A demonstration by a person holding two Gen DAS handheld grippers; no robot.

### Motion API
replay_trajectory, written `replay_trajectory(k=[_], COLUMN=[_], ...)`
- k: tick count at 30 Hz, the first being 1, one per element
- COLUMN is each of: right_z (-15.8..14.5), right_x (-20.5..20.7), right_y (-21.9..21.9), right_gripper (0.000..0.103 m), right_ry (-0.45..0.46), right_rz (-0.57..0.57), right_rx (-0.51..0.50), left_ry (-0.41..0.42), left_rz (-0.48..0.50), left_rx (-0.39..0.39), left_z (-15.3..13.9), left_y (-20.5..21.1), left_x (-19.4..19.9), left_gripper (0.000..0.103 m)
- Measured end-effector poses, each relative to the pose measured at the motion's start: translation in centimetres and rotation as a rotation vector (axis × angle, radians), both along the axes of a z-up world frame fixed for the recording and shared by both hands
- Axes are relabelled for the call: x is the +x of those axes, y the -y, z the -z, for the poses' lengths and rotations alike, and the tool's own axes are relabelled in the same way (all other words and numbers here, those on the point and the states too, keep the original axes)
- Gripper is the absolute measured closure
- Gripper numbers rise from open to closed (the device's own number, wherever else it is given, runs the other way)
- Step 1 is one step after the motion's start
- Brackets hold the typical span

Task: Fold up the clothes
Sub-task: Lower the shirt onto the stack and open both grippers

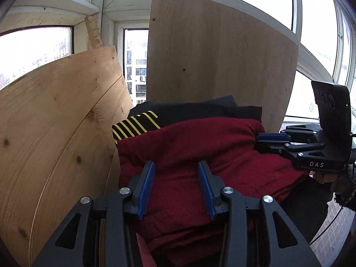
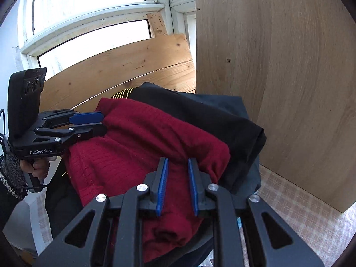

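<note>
Red garment: a folded red knit garment (image 1: 189, 146) lies on top of a pile of clothes, between the two claws.
Left claw: the left claw (image 1: 175, 187) has its blue pads apart, one on each side of a raised ridge of the red fabric; its fingers rest on the cloth, and the pads do not seem pressed together on it. Seen from the right wrist it sits at the pile's far left edge (image 2: 98, 122), with its tips touching the red fabric.
Right claw: the right claw (image 2: 176, 182) stands narrowly open with a fold of red cloth between the pads; whether it pinches that fold cannot be told. From the left wrist it shows side-on (image 1: 264, 141), tips against the garment's right edge.
Hand: a hand (image 2: 36, 166) grips the left tool's handle, with a speckled knit sleeve (image 2: 11, 173) beside it.
Black garment: a black garment (image 2: 200, 115) lies under and behind the red one; its yellow-striped part (image 1: 133, 126) sticks out at the left.
Boards: a pale pine board (image 1: 55, 122) leans close on the left and a smooth oak-coloured panel (image 1: 218, 62) stands right behind the pile, hemming it in.
Window: white window frames (image 1: 111, 22) rise behind the boards.
Worktop: a checked cloth (image 2: 300, 211) covers the worktop to the right of the pile.
</note>
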State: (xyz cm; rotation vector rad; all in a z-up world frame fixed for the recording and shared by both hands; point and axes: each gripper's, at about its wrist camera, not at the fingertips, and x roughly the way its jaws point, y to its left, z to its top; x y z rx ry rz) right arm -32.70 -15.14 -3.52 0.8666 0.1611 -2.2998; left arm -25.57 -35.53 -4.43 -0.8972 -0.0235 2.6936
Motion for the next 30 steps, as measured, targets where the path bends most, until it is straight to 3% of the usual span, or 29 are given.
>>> replay_trajectory(k=[4,7,10,12,14,20,24,27,30], right_z=[-3.0,-3.4,-1.0,0.7,0.7,-3.2,-1.6,-0.6,-3.4], right_x=[2.0,4.0,4.5,4.4,4.3,2.9,-2.1,-4.6,-2.6], right_y=[-0.4,0.5,2.1,2.6,2.4,0.2,-0.2,-1.5,-6.6], right_gripper=[0.083,0.083,0.083,0.083,0.082,0.078,0.067,0.067,0.067], right_ry=[-0.045,-0.081,-0.056,-0.036,-0.037,-0.045,0.105,0.230,0.172], right_rz=[0.004,-0.044,-0.084,-0.096,-0.099,-0.037,0.051,0.091,0.180], right_rx=[-0.043,-0.017,0.083,0.136,0.128,-0.052,-0.083,-0.152,-0.339], left_ry=[-0.049,-0.078,-0.048,-0.037,-0.029,-0.114,-0.054,0.017,-0.024], left_rz=[0.012,0.028,0.052,0.058,0.063,0.029,-0.024,-0.042,-0.068], left_rx=[0.002,-0.003,-0.070,-0.060,-0.039,-0.013,-0.037,-0.038,-0.032], left_z=[-1.5,-2.1,-0.1,0.7,1.3,-2.4,-1.7,0.3,-1.1], left_y=[-0.6,-1.2,-2.2,-1.9,-1.6,-0.5,0.3,0.5,0.7], left_x=[2.2,3.5,3.6,3.6,3.7,4.0,1.0,-0.5,1.4], left_gripper=[0.066,0.065,0.063,0.063,0.063,0.063,0.062,0.061,0.062])
